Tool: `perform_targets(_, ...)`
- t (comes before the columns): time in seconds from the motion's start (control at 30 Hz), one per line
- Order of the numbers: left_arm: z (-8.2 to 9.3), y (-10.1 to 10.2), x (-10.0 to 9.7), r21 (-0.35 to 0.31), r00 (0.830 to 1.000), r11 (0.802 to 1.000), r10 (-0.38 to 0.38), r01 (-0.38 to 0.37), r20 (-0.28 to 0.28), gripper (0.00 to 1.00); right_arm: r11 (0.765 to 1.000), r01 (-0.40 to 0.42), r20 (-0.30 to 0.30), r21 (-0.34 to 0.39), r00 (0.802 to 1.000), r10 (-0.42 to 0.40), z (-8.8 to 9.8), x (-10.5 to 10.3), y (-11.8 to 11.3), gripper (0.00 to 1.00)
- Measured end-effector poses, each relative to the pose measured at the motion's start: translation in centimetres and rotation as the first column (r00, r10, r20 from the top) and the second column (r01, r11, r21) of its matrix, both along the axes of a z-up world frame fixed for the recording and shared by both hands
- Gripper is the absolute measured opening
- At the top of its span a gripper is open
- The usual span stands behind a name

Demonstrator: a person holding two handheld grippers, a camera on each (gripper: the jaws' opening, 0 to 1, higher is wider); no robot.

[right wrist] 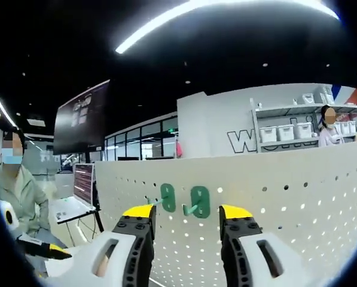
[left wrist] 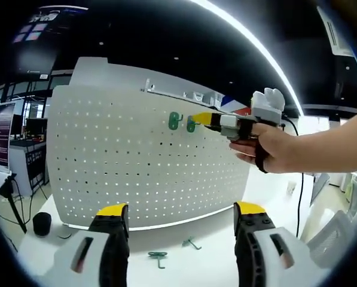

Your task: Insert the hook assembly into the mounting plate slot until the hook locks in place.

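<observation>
Two green hooks sit side by side on the white pegboard (right wrist: pixel 286 203): the left hook (right wrist: pixel 167 198) and the right hook (right wrist: pixel 200 202), both seated against the board just ahead of our right gripper (right wrist: pixel 184 215). In the right gripper view the right hook lies between the two yellow-tipped fingers (right wrist: pixel 235 212), the left hook just above the other finger. Those fingers stand apart with nothing between them, so we judge this hook placed and let go, though we cannot tell whether it has locked.

In the left gripper view the same pair shows as the left hook (left wrist: pixel 175 121) and right hook (left wrist: pixel 191 124), with the right gripper (left wrist: pixel 205 119) at them, held by a hand (left wrist: pixel 274 146). Our left gripper (left wrist: pixel 181 212) hangs back, its fingers wide apart and empty. Between and below them, on the white surface (left wrist: pixel 214 263), lie two loose hooks (left wrist: pixel 157 257) (left wrist: pixel 191 243), so we judge more mounting is left.
</observation>
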State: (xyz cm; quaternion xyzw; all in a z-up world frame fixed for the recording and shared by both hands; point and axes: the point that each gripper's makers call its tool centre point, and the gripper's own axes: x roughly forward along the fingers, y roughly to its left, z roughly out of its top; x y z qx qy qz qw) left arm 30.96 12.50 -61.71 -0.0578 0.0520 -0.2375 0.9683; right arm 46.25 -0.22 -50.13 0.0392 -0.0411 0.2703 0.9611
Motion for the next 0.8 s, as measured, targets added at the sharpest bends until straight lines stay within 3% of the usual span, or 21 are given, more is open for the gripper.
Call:
perform_targets(0.3, 0.4, -0.1, 0.1, 0.023, 1.000, 1.000, -0.007, 0.007, 0.014, 0.74, 0.997, -0.079, 0.002, -0.018, 0.997, 0.079, -0.7, -1.5, 0.3, 0.43)
perform_targets(0.33, 0.4, -0.1, 0.1, 0.029, 1.000, 1.000, -0.009, 0.008, 0.016, 0.75, 0.992, -0.125, 0.005, 0.016, 0.992, 0.125, -0.5, -2.0, 0.6, 0.44)
perform_targets(0.4, 0.4, 0.1, 0.1, 0.035, 1.000, 0.999, -0.008, 0.007, 0.020, 0.75, 0.992, -0.126, 0.007, -0.020, 0.992, 0.126, -0.9, -2.4, 0.2, 0.46)
perform_targets(0.8, 0.7, -0.2, 0.1, 0.044, 0.999, 0.999, -0.019, 0.018, 0.031, 0.78, 0.983, -0.181, -0.011, -0.020, 0.983, 0.181, -3.1, -5.7, -2.2, 0.55)
